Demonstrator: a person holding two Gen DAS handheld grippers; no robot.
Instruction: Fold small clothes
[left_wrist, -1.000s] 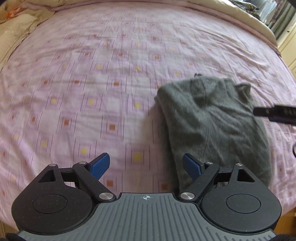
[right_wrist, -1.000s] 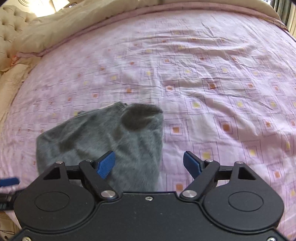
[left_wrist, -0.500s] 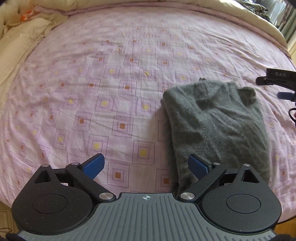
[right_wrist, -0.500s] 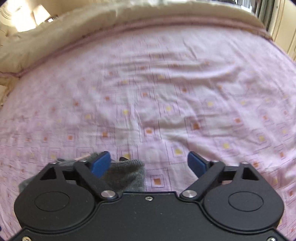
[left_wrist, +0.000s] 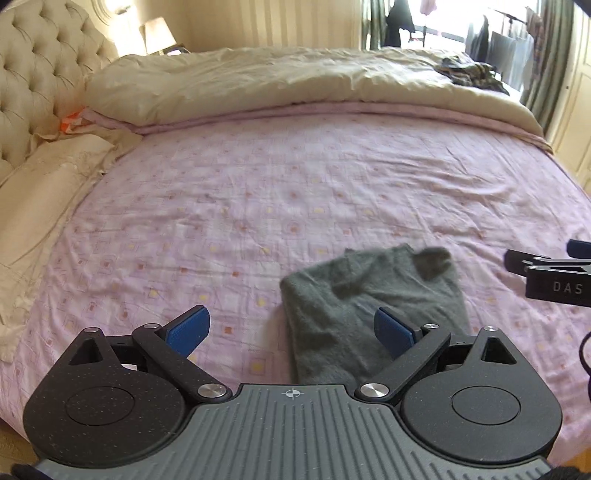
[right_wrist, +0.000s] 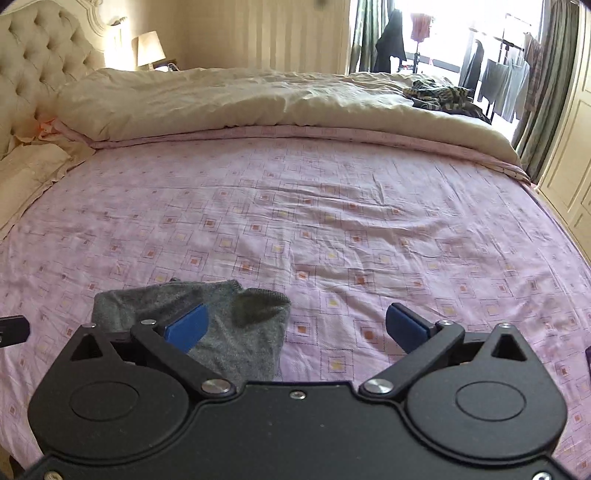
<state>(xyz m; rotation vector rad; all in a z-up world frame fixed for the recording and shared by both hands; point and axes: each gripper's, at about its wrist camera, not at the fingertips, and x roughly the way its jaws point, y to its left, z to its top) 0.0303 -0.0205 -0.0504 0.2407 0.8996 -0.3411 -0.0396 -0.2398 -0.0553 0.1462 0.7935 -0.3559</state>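
A small grey knitted garment (left_wrist: 354, 295) lies folded on the pink patterned bedsheet (left_wrist: 258, 206), near the front edge of the bed. My left gripper (left_wrist: 291, 326) is open above and short of it, its right blue finger over the cloth's near part. In the right wrist view the same garment (right_wrist: 236, 332) lies low left, partly hidden by the gripper body. My right gripper (right_wrist: 297, 325) is open and empty, raised above the sheet (right_wrist: 332, 229). The right gripper's black tip (left_wrist: 546, 273) shows at the right edge of the left view.
A cream duvet (left_wrist: 295, 85) is bunched along the far side of the bed. A tufted headboard (left_wrist: 33, 81) and pillow (left_wrist: 40, 184) stand left. Dark patterned clothes (right_wrist: 439, 96) lie on the far right corner. Curtains and hanging clothes (right_wrist: 506, 85) are by the window.
Both grippers have lifted and tilted up away from the garment, so the whole bed and room come into view. The garment stays folded on the sheet.
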